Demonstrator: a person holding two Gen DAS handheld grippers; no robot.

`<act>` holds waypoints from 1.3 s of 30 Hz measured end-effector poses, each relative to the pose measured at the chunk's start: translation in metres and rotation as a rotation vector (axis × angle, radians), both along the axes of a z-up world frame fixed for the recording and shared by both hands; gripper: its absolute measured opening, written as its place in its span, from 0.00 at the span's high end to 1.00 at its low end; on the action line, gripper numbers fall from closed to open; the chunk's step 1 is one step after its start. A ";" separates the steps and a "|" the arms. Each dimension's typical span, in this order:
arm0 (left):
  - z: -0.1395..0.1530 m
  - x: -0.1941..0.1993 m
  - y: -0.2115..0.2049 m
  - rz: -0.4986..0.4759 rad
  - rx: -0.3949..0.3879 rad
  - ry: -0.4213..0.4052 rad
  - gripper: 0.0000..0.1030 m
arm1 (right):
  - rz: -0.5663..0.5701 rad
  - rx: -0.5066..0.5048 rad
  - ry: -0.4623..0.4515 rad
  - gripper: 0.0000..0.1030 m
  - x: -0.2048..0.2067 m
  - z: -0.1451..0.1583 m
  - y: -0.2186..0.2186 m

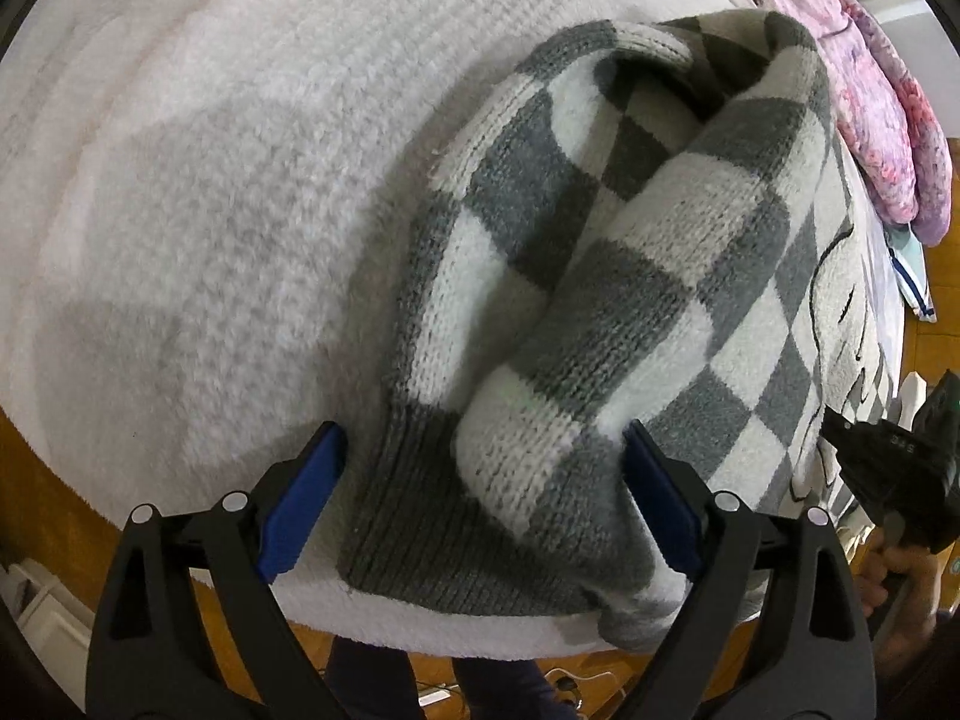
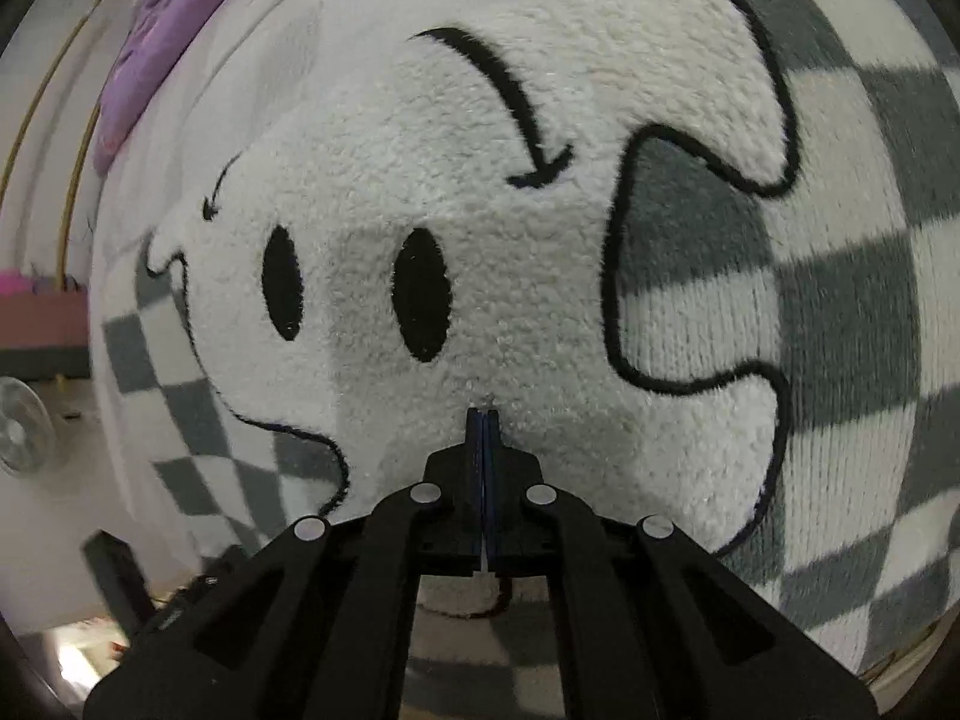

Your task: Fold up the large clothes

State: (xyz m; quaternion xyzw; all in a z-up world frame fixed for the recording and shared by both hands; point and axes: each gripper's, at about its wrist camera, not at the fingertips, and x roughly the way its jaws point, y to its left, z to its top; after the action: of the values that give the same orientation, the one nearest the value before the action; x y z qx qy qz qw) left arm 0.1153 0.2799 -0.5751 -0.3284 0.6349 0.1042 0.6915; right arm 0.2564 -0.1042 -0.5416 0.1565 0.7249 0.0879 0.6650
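A grey and white checked knit sweater [image 1: 600,276] lies on a white fleece blanket [image 1: 210,180]. Its sleeve with a grey ribbed cuff [image 1: 414,516] is folded over the body and lies between the blue pads of my left gripper [image 1: 483,462], which is open around it. In the right wrist view the sweater's front shows a fluffy white cartoon face patch [image 2: 420,276] with black eyes. My right gripper [image 2: 483,420] is shut, its tips just above the patch, with nothing visibly between the pads. The right gripper also shows at the left wrist view's right edge [image 1: 888,468].
A pink and purple floral quilt [image 1: 864,96] lies bunched beyond the sweater, also in the right wrist view [image 2: 156,42]. The blanket's near edge [image 1: 420,630] drops to an orange wooden floor [image 1: 36,480]. A small fan [image 2: 21,432] stands at far left.
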 end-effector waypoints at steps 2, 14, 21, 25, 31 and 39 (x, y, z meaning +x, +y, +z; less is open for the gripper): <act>-0.002 -0.006 0.006 0.002 -0.013 -0.003 0.11 | 0.038 -0.031 -0.012 1.00 0.002 0.003 0.005; -0.008 -0.005 0.010 0.035 -0.067 -0.004 0.12 | 0.059 -0.034 0.023 1.00 -0.076 -0.009 -0.010; 0.005 -0.002 0.012 -0.030 -0.144 -0.023 0.65 | 0.051 -0.037 0.067 0.97 -0.054 0.001 -0.013; 0.026 0.001 0.006 -0.052 -0.132 -0.043 0.77 | 0.141 -0.014 -0.022 0.77 -0.059 0.029 0.012; 0.067 -0.001 -0.006 -0.076 -0.159 -0.091 0.80 | 0.417 0.162 -0.206 0.38 -0.095 0.067 0.077; 0.095 0.006 -0.015 -0.085 -0.184 -0.115 0.80 | 0.600 0.164 -0.382 0.25 -0.134 0.079 0.128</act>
State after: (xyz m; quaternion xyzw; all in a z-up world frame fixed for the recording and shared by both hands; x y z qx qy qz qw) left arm 0.1216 0.2651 -0.4800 -0.3685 0.6146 -0.0030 0.6975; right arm 0.1227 0.0237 -0.4630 -0.0297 0.5918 0.3647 0.7183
